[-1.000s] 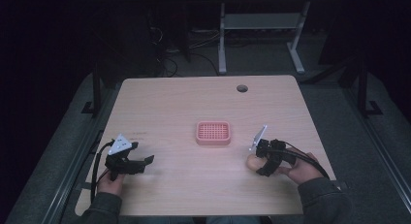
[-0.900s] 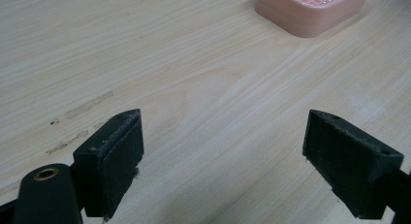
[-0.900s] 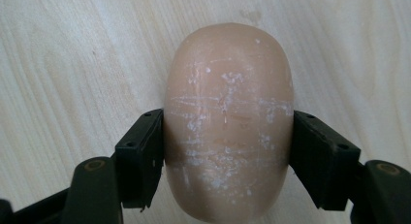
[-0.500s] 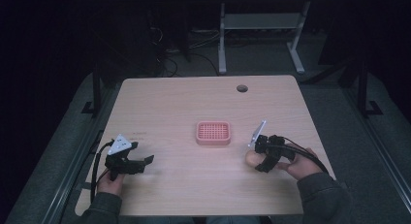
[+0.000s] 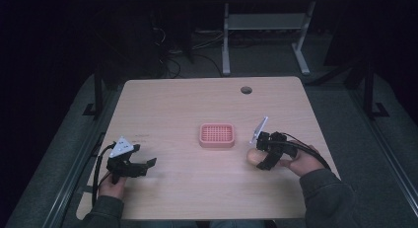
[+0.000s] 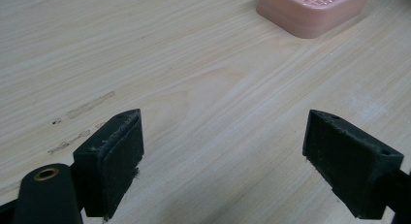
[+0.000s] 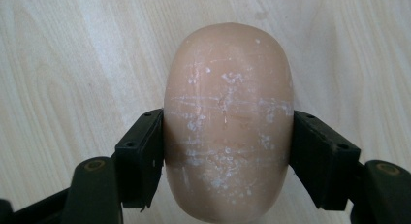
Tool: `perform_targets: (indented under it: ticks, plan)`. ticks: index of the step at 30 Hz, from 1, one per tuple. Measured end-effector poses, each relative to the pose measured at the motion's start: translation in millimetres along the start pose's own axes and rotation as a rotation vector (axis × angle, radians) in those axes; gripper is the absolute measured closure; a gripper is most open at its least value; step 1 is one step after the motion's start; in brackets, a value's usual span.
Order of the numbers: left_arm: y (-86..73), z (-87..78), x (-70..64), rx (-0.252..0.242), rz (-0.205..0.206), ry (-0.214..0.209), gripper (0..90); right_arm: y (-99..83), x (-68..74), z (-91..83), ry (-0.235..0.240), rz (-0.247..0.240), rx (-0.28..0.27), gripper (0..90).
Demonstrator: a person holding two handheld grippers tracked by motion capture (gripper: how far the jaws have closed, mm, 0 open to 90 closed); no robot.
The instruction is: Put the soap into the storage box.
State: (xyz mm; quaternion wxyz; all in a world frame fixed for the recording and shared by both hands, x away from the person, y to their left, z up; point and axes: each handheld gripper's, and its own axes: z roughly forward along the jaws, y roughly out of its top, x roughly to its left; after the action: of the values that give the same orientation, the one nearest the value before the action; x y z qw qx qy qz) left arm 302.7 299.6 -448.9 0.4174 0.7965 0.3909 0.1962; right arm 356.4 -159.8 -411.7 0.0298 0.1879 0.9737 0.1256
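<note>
The right gripper (image 7: 228, 151) is clamped on a tan bar of soap (image 7: 228, 122), both jaws pressed against its long sides, near the table's (image 5: 167, 104) right edge. The pink soap dish (image 5: 217, 135) sits at the table's centre. The grip is best kept level and firm, as the soap looks slippery. The left gripper (image 6: 228, 156) is spread wide, holding nothing, by the front-left corner.

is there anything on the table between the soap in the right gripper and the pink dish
Nothing visible. The right gripper is shut on the soap bar, and the stretch of table between it and the pink soap dish is bare wood. The left gripper is open, far off.
</note>
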Motion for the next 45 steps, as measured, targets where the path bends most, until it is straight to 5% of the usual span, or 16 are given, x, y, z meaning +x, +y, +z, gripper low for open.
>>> perform_targets:
  ticks: [45]
  plan:
    - [-0.2,-1.0,0.8,-0.005,-0.007,-0.001,14.3,53.1,-35.9,-11.3,0.019,-0.043,-0.004,32.0]
